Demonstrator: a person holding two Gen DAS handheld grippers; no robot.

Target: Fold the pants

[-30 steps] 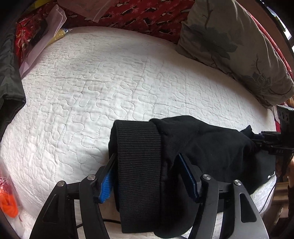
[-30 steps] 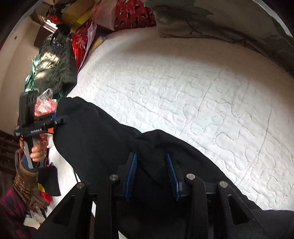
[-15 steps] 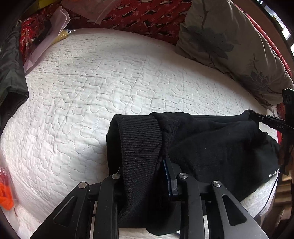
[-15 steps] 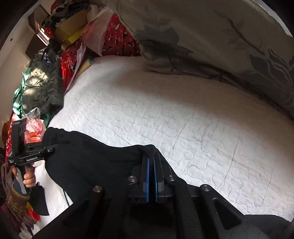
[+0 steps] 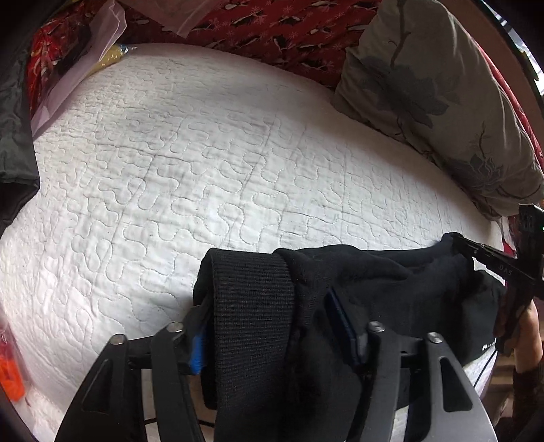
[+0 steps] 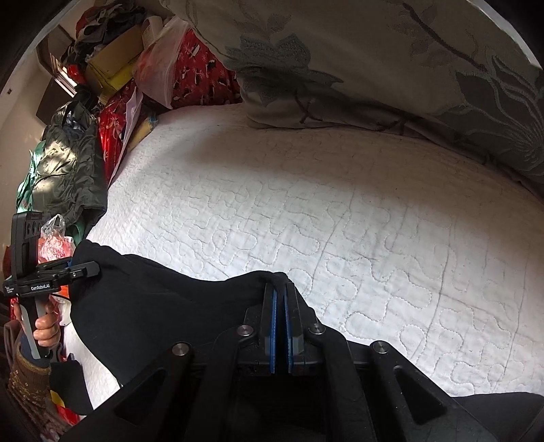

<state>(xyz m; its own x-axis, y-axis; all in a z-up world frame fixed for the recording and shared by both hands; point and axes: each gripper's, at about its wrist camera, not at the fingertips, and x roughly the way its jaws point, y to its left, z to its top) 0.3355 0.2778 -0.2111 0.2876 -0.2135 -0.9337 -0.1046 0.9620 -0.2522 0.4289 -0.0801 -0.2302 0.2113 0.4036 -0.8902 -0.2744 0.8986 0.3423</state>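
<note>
Black pants (image 5: 391,292) with a ribbed waistband (image 5: 251,306) hang at the near edge of a white quilted bed (image 5: 204,170). My left gripper (image 5: 272,326) stands around the waistband with blue pads on either side; the jaws sit wider than the band. My right gripper (image 6: 279,312) is shut on a black edge of the pants (image 6: 163,306). The pants stretch between both grippers. The right gripper also shows at the right edge of the left wrist view (image 5: 489,261), and the left gripper at the left of the right wrist view (image 6: 68,272).
A grey floral pillow (image 5: 442,102) lies at the bed's far right. Red patterned fabric (image 5: 272,23), plastic bags and a dark jacket (image 6: 68,163) line the far and left sides. A yellow box (image 6: 112,68) sits in the clutter beyond.
The left gripper's jaws closed on the waistband and have now spread wider again. The right gripper closed on the pants edge and stays shut. Both moved forward over the bed.
</note>
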